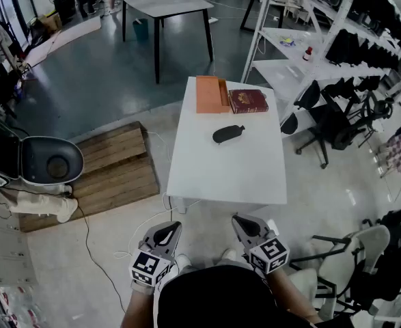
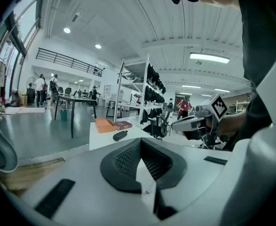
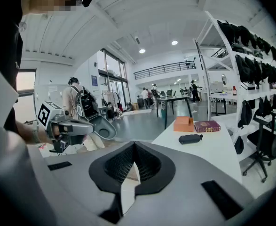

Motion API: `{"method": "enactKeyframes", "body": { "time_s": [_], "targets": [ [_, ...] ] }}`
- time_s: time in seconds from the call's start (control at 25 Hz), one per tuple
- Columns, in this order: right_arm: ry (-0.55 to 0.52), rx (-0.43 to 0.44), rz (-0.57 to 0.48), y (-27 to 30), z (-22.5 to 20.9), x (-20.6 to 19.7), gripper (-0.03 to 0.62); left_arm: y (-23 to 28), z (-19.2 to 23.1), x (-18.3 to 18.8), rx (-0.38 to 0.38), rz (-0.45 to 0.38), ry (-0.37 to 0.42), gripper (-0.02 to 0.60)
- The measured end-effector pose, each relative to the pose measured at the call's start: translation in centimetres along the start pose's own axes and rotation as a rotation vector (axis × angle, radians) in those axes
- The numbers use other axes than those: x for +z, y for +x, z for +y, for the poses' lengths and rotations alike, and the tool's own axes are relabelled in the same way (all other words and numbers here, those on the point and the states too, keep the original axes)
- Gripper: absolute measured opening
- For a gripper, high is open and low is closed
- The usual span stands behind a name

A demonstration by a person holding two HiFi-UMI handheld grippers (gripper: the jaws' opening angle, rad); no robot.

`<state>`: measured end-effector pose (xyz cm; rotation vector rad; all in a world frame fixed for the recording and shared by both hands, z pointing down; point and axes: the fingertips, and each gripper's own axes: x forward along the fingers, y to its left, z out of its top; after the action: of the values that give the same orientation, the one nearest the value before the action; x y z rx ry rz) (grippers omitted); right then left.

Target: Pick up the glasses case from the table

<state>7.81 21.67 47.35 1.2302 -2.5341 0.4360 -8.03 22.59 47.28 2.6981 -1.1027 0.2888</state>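
The black glasses case (image 1: 228,134) lies on the white table (image 1: 227,176), a little beyond its middle. It also shows small and far off in the left gripper view (image 2: 120,135) and in the right gripper view (image 3: 190,138). My left gripper (image 1: 164,234) and right gripper (image 1: 244,225) are held side by side short of the table's near edge, well away from the case. In each gripper's own view the jaws are shut with nothing between them: left gripper (image 2: 141,142), right gripper (image 3: 134,147).
An orange box (image 1: 212,94) and a dark red book (image 1: 248,101) sit at the table's far end. A wooden pallet (image 1: 111,173) lies on the floor to the left. Black office chairs (image 1: 323,125) and white shelving (image 1: 289,60) stand to the right. A dark table (image 1: 166,5) stands farther back.
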Motion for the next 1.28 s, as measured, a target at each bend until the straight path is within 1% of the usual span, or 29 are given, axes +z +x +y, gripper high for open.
{"method": "enactKeyframes", "body": {
  "time_s": [0.12,0.28,0.44,0.56,0.68,0.8,0.92,1.08,1.16,1.28],
  "targets": [
    [-0.008,-0.011,0.006,0.9,1.0,-0.2,0.026,-0.8,1.4,-0.7,0.017,0.006,-0.009,0.018],
    [-0.023,-0.021,0.019,2.1,2.3,-0.4,0.026,-2.1,3.7,-1.1,0.039,-0.017,-0.031,0.018],
    [-0.019,-0.058,0.04,3.3,3.0,-0.5,0.026,-3.1,5.4,-1.5,0.03,-0.016,-0.025,0.018],
    [-0.005,-0.088,0.048,4.2,3.2,-0.5,0.026,-3.8,6.5,-2.2,0.022,-0.005,-0.038,0.018],
    [0.007,-0.092,0.054,5.2,2.9,-0.6,0.026,-3.6,7.8,-2.9,0.033,0.012,-0.051,0.018],
    [0.017,-0.072,0.07,6.7,1.9,-1.0,0.026,-2.5,9.3,-3.5,0.065,0.03,-0.073,0.018],
    [0.02,-0.044,0.067,8.7,0.3,-0.6,0.027,-0.7,10.8,-3.5,0.084,0.041,-0.088,0.018],
    [0.023,0.016,0.057,12.1,-2.9,1.5,0.026,2.7,13.1,-2.3,0.122,0.068,-0.08,0.018],
    [0.026,0.045,0.057,13.7,-4.9,2.5,0.027,4.6,14.3,-1.5,0.146,0.08,-0.09,0.018],
    [0.026,0.073,0.062,15.7,-8.4,3.8,0.028,7.7,15.5,-0.2,0.162,0.093,-0.087,0.018]
  ]
}}
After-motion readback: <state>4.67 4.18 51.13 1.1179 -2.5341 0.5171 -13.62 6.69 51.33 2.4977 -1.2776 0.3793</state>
